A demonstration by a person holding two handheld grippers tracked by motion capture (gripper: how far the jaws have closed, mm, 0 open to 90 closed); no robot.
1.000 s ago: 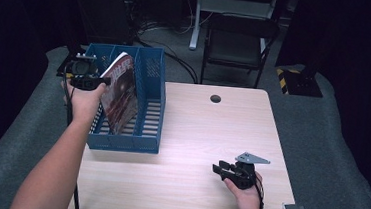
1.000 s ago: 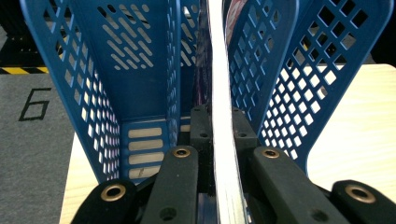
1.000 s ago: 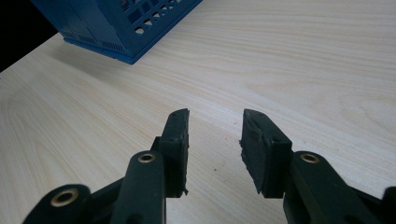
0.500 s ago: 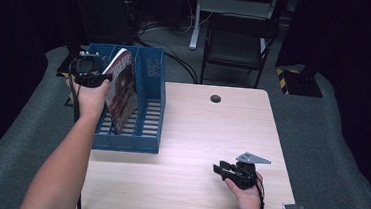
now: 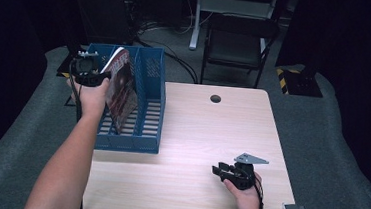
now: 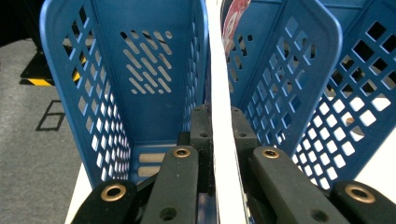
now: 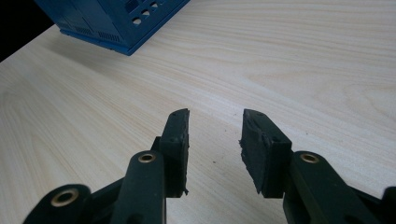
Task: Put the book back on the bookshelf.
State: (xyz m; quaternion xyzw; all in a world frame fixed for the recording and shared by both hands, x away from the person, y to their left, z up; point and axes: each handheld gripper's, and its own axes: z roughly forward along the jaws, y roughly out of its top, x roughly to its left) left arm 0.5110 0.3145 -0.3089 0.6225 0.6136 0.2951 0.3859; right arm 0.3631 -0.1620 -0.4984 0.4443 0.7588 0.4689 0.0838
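Pale wooden bench [image 5: 190, 150] below and ahead of both grippers, mostly bare. Blue file rack [image 5: 138, 106] standing at its far left corner, directly under the left gripper [image 5: 91, 77] and well away to the front-left of the right gripper [image 5: 221, 171]. Red-covered magazine [image 5: 122, 92] standing tilted in the rack, top corner clamped between the left gripper's jaws, lower edge down among the slats just beneath that gripper. Right gripper resting low on the near right of the bench, jaws apart, holding nothing.

Judging progress: filing nearly done, magazine already inside a slot and seemingly bottomed out or close to it; left to do, most likely, letting go, drawing the left gripper up and clear, perhaps straightening the lean.

High view: gives the whole layout, the magazine's slant against a divider, the grey plate on the right gripper, a chair [image 5: 238, 43] beyond the bench. Left gripper view: looks straight down into the rack, shows the white page edge [image 6: 222, 140] pinched tight between the two black jaws and an unfilled compartment [image 6: 149, 93] just to the left of the grip, detail too small to read from above. Right gripper view: confirms the gap between its pads [image 7: 177, 144] over bare wood grain, with one rack corner [image 7: 112, 23] far ahead to the upper left.
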